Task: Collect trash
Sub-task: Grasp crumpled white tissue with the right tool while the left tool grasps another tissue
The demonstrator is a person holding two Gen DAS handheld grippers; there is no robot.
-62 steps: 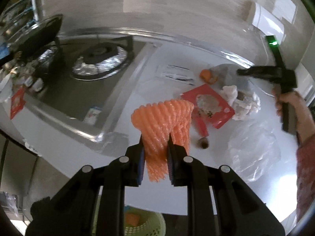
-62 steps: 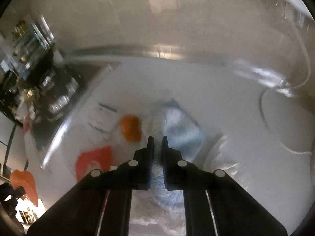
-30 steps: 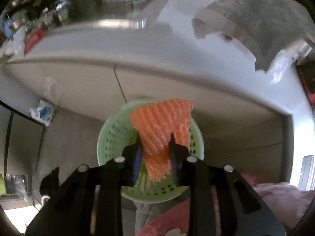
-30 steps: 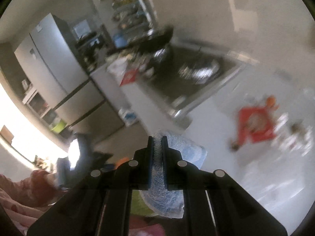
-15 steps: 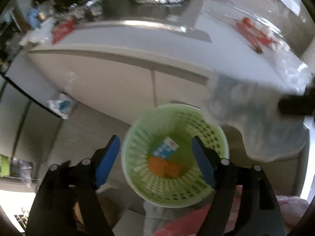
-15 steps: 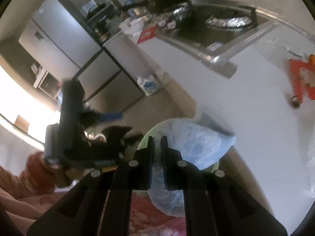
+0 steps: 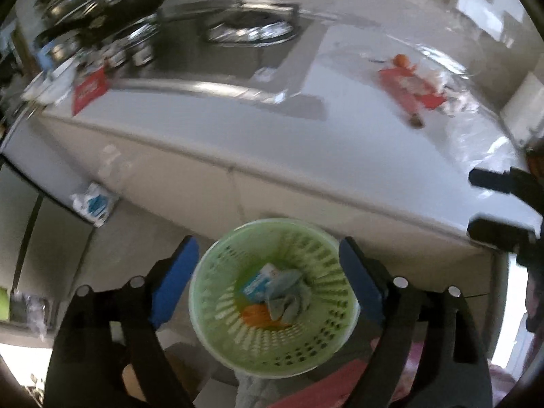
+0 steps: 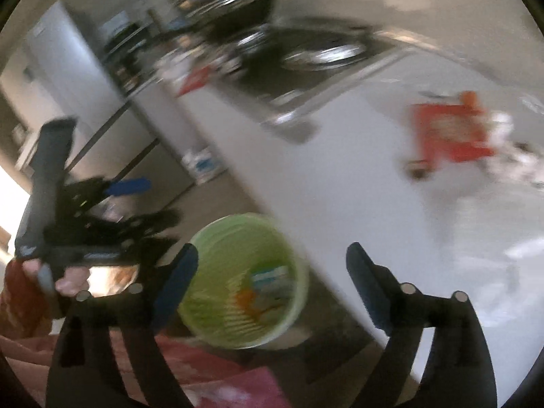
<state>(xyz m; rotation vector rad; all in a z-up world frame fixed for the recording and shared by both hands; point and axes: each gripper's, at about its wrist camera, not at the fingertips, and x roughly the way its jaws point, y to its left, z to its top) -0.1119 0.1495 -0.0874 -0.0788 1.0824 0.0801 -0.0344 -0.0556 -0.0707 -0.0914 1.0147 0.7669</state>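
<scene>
White countertop (image 7: pixel 340 142) runs across a domestic kitchen, with a gas hob (image 7: pixel 251 32) set into it and stacked pans (image 7: pixel 102 3) beyond the hob's far-left side. A green perforated basket (image 7: pixel 272 309) stands on the floor against the cabinet front, below the counter edge; all positions follow from it.

Inside the basket: a grey-blue cloth (image 7: pixel 285 292), an orange piece (image 7: pixel 255 314) and a small blue-and-white packet (image 7: pixel 260 280), lying together at the bottom.

Left gripper (image 7: pixel 268 282) hovers directly above the basket, jaws spread wide, nothing between them. Right gripper (image 8: pixel 272 278) is likewise over the basket's counter side, jaws wide and empty. The right-wrist view is motion-blurred.

Remaining trash lies on the counter, up and to the right of the basket: a red wrapper (image 7: pixel 411 88), an orange scrap (image 7: pixel 401 59) at its far end, crumpled white tissue (image 7: pixel 448 98) beside it, a small dark item (image 7: pixel 416 122) near its close end, and clear plastic film (image 7: pixel 489 149) nearer the edge.

Judgement: all are light and limp. The wrapper is thin and flat and is best taken at a raised edge or corner; the tissue crushes readily, so pinch its bulk. The film is probably slippery and liable to cling or drag neighbouring pieces. The counter looks smooth, so flat pieces may slide under a closing jaw.
</scene>
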